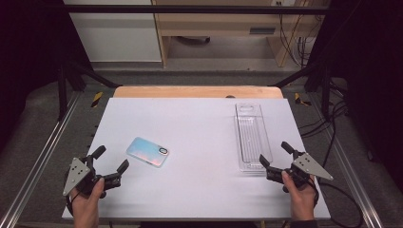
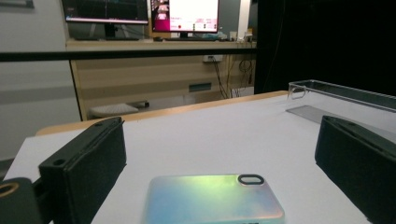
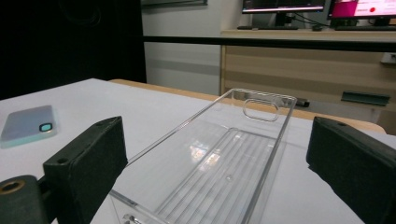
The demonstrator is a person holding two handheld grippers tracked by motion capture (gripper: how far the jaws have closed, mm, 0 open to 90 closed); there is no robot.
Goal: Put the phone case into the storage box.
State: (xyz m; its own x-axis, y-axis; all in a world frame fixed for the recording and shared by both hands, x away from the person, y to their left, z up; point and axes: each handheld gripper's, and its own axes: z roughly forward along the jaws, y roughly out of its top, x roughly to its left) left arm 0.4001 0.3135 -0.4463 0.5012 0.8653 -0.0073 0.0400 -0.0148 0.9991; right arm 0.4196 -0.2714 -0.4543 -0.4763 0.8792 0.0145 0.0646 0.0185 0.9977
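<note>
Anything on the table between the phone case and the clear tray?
Nothing: the high view shows only bare white table between the phone case and the clear tray. The right gripper view shows the same bare stretch.

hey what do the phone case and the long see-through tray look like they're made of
The phone case looks like glossy plastic with an iridescent pastel finish: its sheen shifts from blue to pink. Whether it is hard or soft I can't tell. The tray looks like clear rigid plastic, probably acrylic: the table shows through it and its ribbed floor glints.
</note>
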